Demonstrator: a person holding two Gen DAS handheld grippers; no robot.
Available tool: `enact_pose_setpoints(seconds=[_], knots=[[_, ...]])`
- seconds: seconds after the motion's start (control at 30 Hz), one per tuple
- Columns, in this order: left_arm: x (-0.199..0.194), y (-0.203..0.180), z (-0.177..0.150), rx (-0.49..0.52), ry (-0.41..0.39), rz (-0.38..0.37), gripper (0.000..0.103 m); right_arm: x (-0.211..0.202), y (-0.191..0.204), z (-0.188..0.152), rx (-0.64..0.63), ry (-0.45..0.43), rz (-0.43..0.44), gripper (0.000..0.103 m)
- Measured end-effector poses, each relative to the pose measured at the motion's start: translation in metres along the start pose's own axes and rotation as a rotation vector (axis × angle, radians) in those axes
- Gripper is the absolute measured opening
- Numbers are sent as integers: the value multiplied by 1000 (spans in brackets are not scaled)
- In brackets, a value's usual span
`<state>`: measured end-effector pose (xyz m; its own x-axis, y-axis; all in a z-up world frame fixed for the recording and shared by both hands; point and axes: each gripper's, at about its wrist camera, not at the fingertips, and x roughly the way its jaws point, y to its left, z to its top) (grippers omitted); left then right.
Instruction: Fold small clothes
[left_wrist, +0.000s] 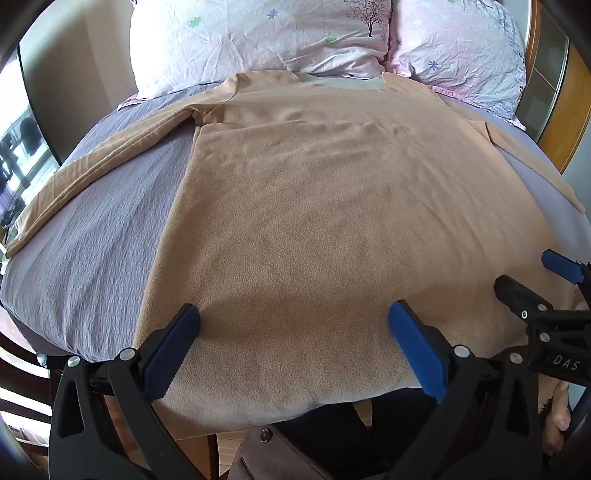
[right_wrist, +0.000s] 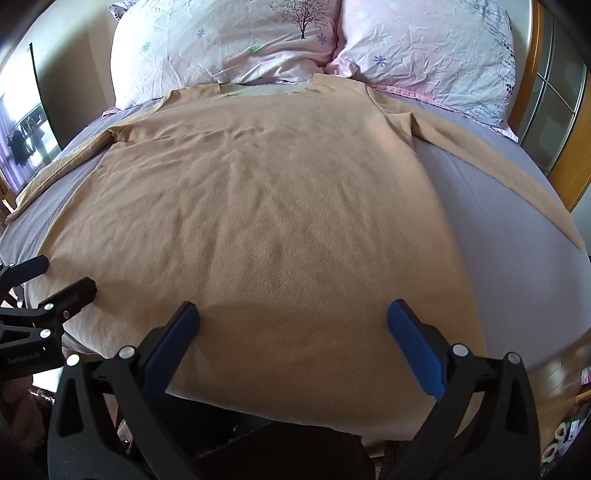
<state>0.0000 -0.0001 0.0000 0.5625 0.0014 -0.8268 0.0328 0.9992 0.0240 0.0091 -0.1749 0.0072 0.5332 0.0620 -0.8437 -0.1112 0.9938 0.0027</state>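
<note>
A tan long-sleeved fleece shirt (left_wrist: 314, 206) lies flat on the bed, collar toward the pillows, both sleeves spread out to the sides; it also shows in the right wrist view (right_wrist: 266, 221). Its hem hangs over the near bed edge. My left gripper (left_wrist: 293, 317) is open and empty, hovering over the hem's left part. My right gripper (right_wrist: 293, 317) is open and empty over the hem's right part. The right gripper also shows at the left wrist view's right edge (left_wrist: 532, 280), and the left gripper at the right wrist view's left edge (right_wrist: 59, 280).
The grey bedsheet (left_wrist: 92, 251) covers the bed. Two floral pillows (right_wrist: 229, 40) lie behind the collar. A wooden headboard frame (right_wrist: 576, 147) stands at the right. A window (left_wrist: 22, 155) is at the left. Wooden floor (right_wrist: 554, 373) lies below the bed edge.
</note>
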Motion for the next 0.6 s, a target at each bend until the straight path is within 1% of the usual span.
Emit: enact_pose_setpoints(seconds=[0.6], knots=[[0,0,0,-1,-2,-2,102,0,0,1,-1,3,-1,101]])
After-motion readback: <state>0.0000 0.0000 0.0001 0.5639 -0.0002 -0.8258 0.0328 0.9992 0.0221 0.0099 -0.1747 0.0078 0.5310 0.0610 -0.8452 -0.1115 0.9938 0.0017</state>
